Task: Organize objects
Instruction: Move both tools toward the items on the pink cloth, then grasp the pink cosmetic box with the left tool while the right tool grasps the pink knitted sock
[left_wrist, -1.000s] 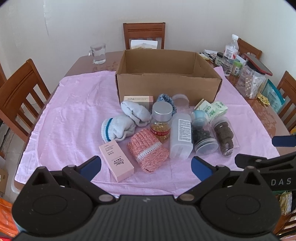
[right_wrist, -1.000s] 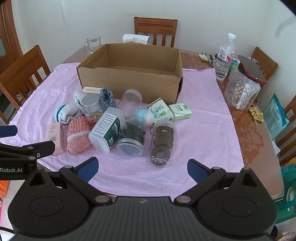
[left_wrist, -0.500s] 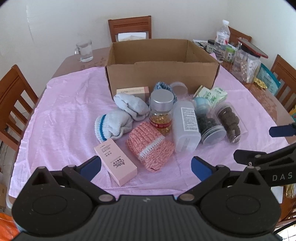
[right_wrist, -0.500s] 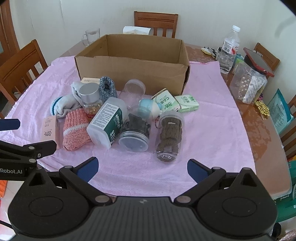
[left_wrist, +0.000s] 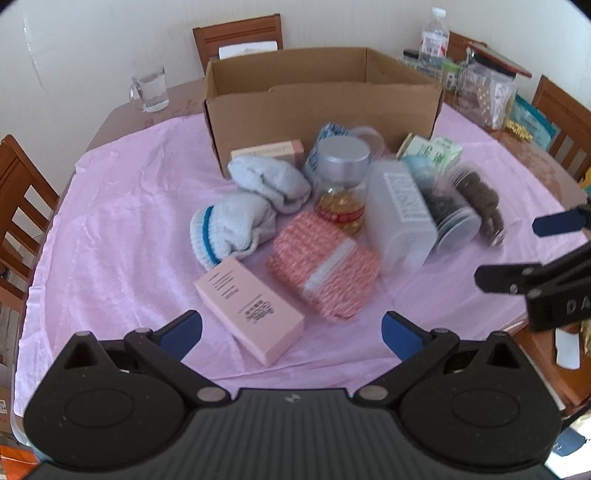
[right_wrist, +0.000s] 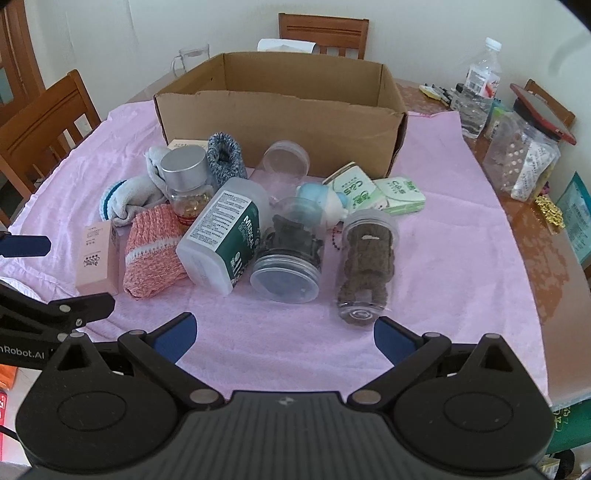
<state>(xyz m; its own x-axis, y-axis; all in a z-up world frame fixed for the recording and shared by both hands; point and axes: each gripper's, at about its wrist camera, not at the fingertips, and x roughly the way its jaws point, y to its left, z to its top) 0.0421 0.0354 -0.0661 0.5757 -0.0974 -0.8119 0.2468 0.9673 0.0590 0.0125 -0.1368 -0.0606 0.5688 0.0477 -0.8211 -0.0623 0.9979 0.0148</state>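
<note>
Just ahead of left gripper (left_wrist: 290, 330), spread empty: flat pink cardboard box (left_wrist: 249, 308), long axis slanting away leftward; right gripper (right_wrist: 282, 338), also spread, farther off.

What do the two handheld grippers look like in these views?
Both match: the left gripper and right gripper have matte black bodies with ribbed centres, round side housings, silver pivot screws and blue pads on the jaws. White lettering shows on their sides: "Robot.AI" on the left, "DA" on the right. No hands or sleeves visible.
</note>
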